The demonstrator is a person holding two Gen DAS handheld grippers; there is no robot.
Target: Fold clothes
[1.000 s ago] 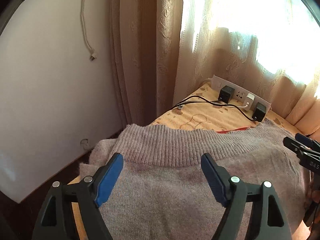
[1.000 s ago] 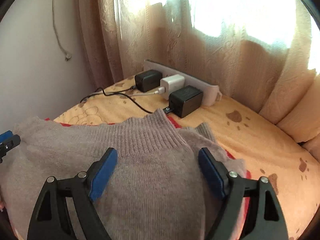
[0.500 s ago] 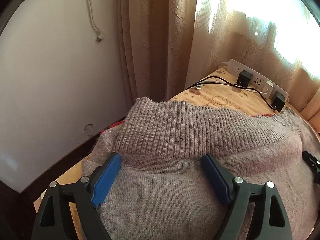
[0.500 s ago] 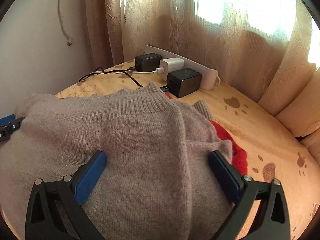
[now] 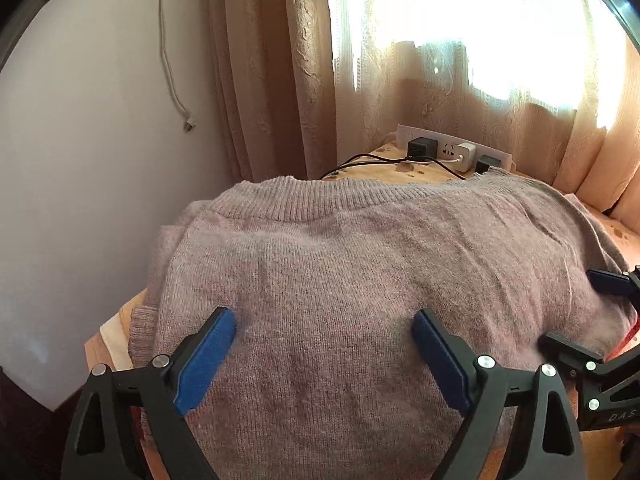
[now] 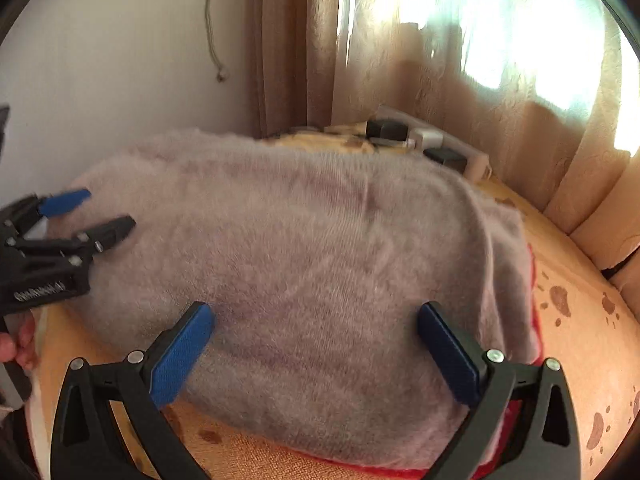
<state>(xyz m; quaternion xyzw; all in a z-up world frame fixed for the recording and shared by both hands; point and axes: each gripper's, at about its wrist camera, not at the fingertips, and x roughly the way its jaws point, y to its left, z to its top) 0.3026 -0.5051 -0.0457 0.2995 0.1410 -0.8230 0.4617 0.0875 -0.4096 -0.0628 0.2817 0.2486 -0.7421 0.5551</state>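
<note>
Both grippers, left gripper point(image 5: 324, 336) and right gripper point(image 6: 316, 332), hovered wide open and empty above the folded sweater point(image 5: 380, 272), apparently released there to rest. It lay on the bed point(image 6: 580, 320), reaching toward the power strip point(image 5: 452, 152) at the far edge.

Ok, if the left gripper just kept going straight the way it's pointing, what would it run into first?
Most likely the grey sweater: the left gripper is open, with the knit filling the space between and ahead of its fingers. Further along that line sits the power strip by the curtain, though depth is hard to judge.
</note>
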